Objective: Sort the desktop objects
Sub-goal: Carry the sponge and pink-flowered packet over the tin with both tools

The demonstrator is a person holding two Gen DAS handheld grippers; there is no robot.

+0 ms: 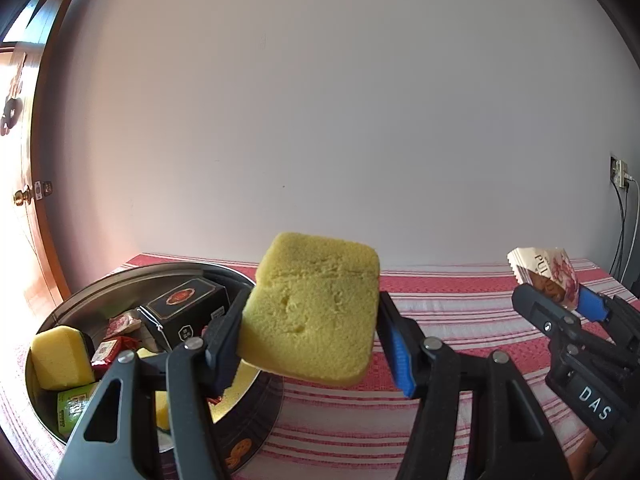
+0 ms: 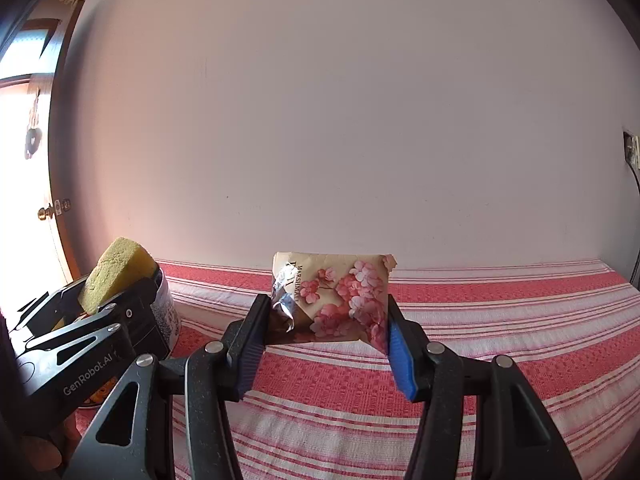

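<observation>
Grippers are clamping: left gripper squeezing sponge, right gripper pinching packet; sponge risks springing free toward tin at nine o'clock.

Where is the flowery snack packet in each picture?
Left wrist view: the flowery packet is far right, small, held above the striped cloth in the right gripper.
Right wrist view: the packet is in the middle, pinched between the jaws.
Shared landmark: the yellow sponge in the left gripper.
</observation>
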